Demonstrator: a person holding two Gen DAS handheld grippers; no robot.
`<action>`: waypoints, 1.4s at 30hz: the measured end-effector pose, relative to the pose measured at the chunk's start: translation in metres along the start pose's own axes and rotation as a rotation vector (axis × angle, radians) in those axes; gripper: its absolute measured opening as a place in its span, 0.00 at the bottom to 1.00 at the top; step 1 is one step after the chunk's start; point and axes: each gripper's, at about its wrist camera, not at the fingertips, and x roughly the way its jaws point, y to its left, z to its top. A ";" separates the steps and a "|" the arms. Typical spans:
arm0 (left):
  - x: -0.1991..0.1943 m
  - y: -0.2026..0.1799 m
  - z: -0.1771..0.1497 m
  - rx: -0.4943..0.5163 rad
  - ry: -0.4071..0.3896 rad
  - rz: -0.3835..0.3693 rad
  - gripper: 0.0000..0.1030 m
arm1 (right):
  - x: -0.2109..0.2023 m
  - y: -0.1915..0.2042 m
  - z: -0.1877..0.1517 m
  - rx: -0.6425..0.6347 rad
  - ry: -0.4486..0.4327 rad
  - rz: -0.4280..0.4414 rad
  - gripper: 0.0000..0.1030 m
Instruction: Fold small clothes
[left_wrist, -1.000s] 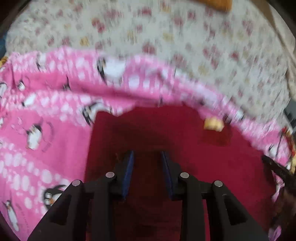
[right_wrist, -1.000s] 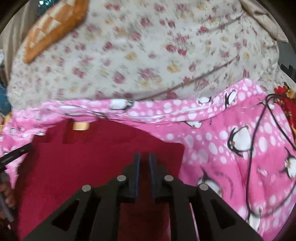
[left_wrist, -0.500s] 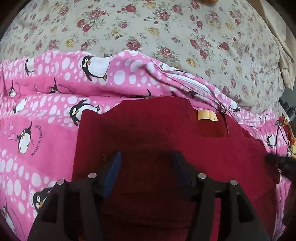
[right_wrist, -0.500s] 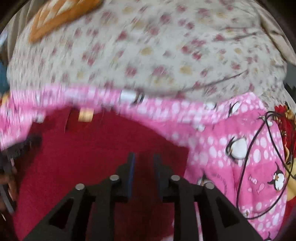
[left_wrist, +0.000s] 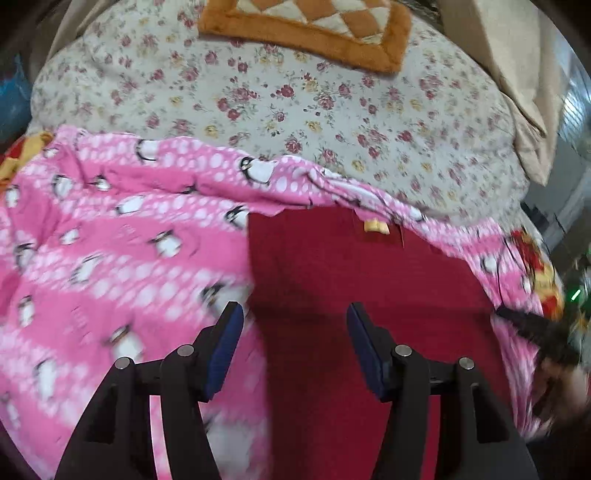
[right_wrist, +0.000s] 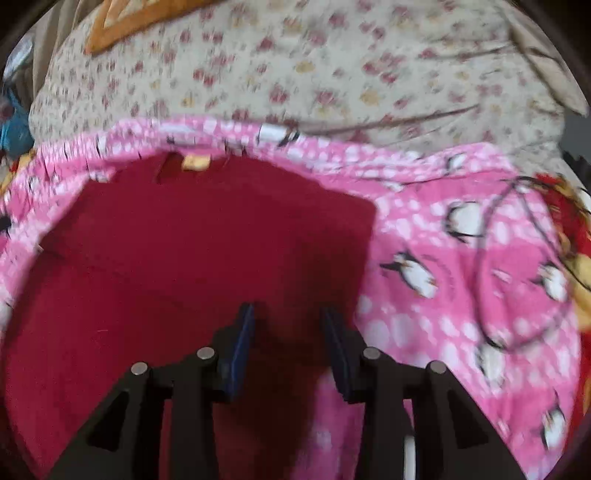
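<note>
Hovering over the folded red garment (left_wrist: 351, 280), left tongs (left_wrist: 293, 341) released, right tongs (right_wrist: 288, 343) opening, empty, leaving the fold lying flat.

You have a dark red, matt, napped cloth garment (left_wrist: 354, 280) lying on soft pink penguin-print fleece bedding (left_wrist: 122, 236). Beyond it, the floral cotton bedsheet (left_wrist: 295, 99) looks smooth, and your matt black plastic fingers (left_wrist: 229, 343) carry shiny metal pins.
</note>
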 end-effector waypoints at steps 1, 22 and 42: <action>-0.012 0.002 -0.013 0.028 0.009 0.011 0.43 | -0.022 -0.001 -0.007 0.013 -0.050 0.029 0.40; -0.057 -0.015 -0.211 -0.102 0.210 -0.152 0.10 | -0.120 0.001 -0.257 0.216 0.056 0.311 0.59; -0.109 -0.020 -0.198 -0.029 0.117 -0.225 0.00 | -0.154 0.025 -0.247 0.102 -0.032 0.524 0.06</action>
